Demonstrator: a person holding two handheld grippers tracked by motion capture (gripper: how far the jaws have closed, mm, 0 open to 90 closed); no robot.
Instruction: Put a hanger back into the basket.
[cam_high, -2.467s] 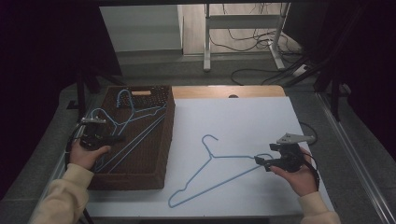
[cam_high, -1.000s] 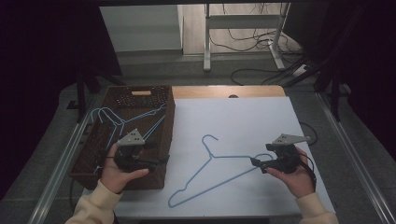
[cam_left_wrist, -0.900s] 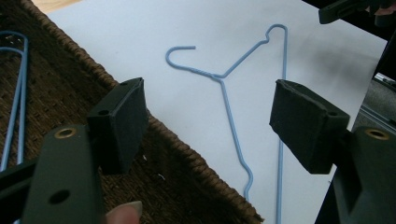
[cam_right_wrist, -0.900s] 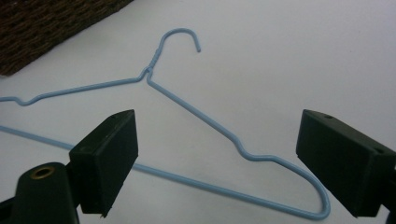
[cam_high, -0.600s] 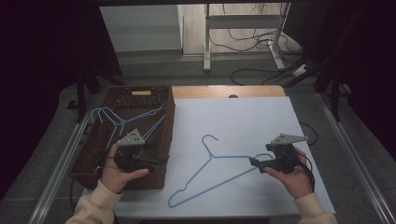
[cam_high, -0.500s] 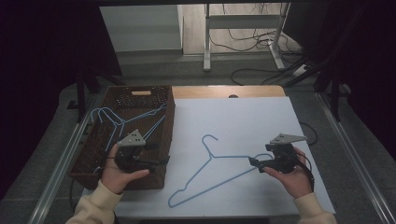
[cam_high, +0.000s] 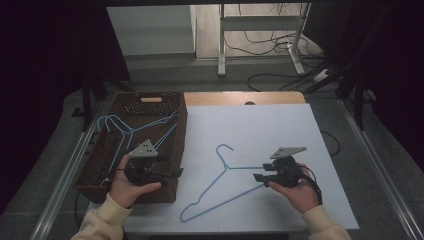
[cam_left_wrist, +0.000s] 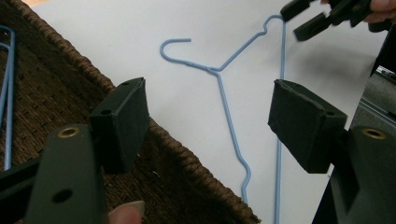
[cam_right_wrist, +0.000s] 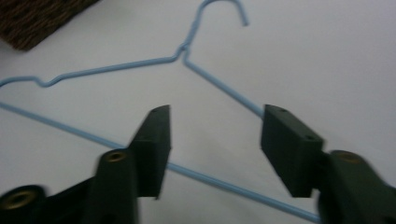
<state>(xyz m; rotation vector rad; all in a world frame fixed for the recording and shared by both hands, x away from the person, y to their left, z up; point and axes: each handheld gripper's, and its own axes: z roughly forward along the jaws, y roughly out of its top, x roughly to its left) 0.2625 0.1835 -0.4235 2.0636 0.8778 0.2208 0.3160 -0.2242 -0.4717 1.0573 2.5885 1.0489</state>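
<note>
High view shows one blue hanger (cam_high: 235, 177) lying on the white table (cam_high: 280, 125) right of the basket (cam_high: 137, 145), other hangers (cam_high: 122, 127) inside. Right gripper (cam_high: 257, 176), jaws just closing, straddles it ungripped; left gripper (cam_high: 175, 174) gapes empty over the basket.

Dark curtains (cam_high: 45, 60) flank the frame; grey floor (cam_high: 260, 75), cables (cam_high: 280, 77) and metal stand legs (cam_high: 260, 35) fill the upper centre.

Light-blue wire hanger (cam_high: 227, 182) on a white table sheet (cam_high: 300, 130). Dark-brown woven basket (cam_high: 170, 150) at left, holding more light-blue hangers (cam_high: 122, 127). Both grippers, left (cam_high: 172, 174) and right (cam_high: 257, 176), black with grey top plates.
</note>
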